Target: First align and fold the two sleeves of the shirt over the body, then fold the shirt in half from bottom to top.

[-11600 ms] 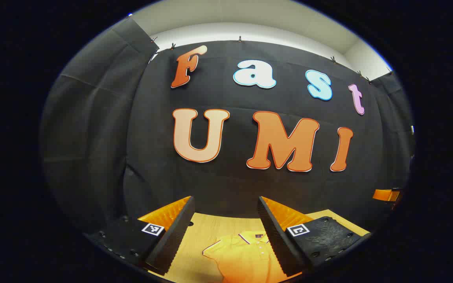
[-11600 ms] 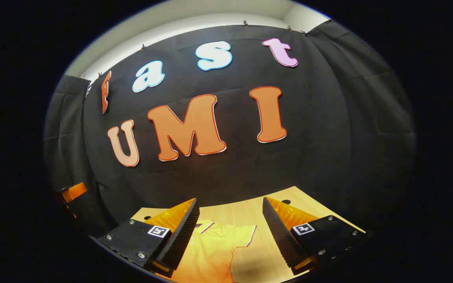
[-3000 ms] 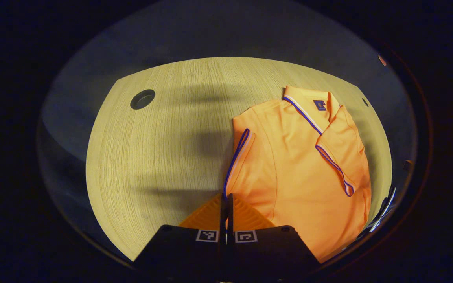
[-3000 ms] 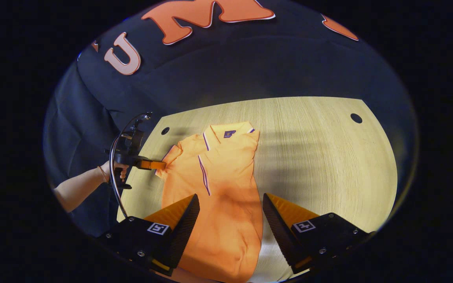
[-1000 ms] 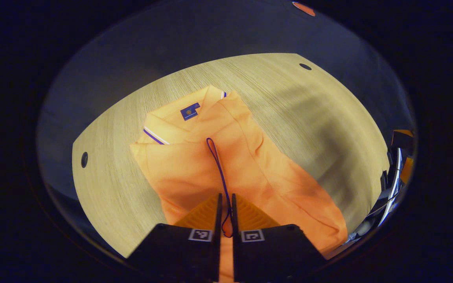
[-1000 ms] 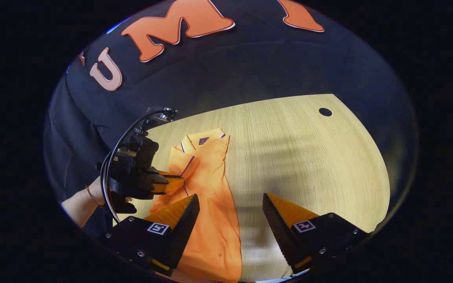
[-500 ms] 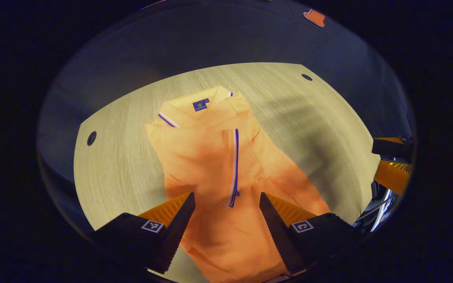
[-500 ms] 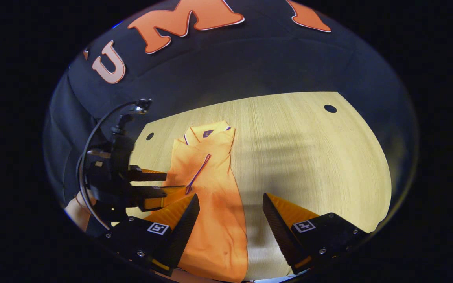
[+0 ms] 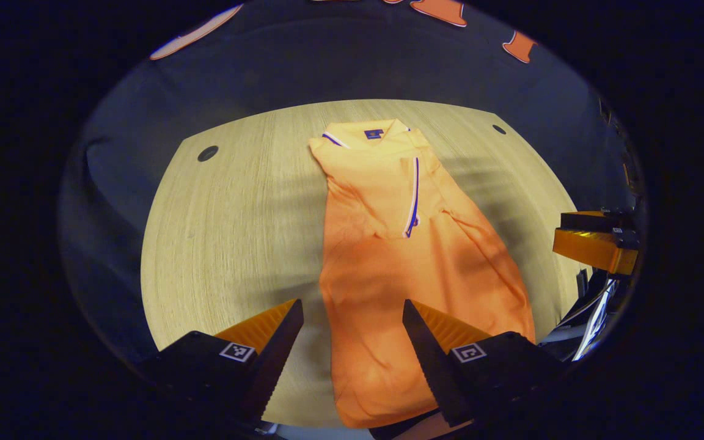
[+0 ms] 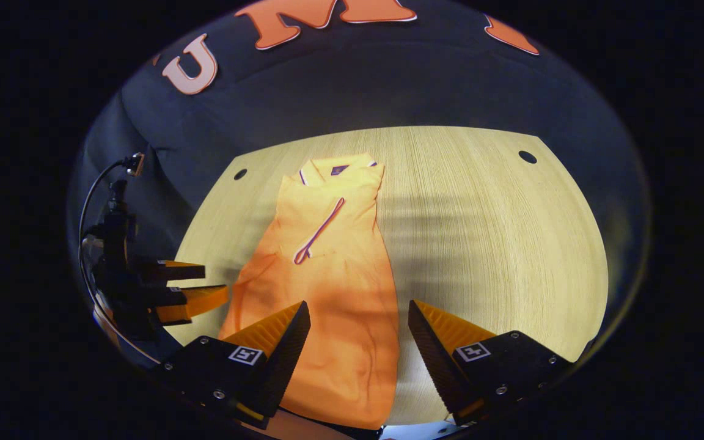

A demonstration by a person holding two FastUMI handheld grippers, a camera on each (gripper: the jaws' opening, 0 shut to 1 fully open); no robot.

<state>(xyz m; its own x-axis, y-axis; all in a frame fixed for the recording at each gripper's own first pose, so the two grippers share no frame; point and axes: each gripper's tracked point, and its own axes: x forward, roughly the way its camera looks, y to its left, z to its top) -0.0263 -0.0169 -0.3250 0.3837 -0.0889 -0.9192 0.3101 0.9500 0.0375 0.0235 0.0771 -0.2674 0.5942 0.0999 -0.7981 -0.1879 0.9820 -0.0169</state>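
You have the orange polo shirt (image 9: pixel 401 256) lying flat on the counter (image 9: pixel 236 226), collar (image 9: pixel 367 131) toward the far edge, hem at the near edge, both sleeves folded over its body.

likely a recording booth: black cloth wall (image 10: pixel 352 91), bare wooden table (image 10: pixel 498 244)

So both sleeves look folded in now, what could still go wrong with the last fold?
The orange polo shirt lies a little slanted on the wooden table, with its hem near the front edge, so the fold may come out crooked. Both the left gripper and the right gripper are open above the hem; if they pinch unevenly, one corner may lag. Lifting could also tug the folded sleeve with the blue trim back out.
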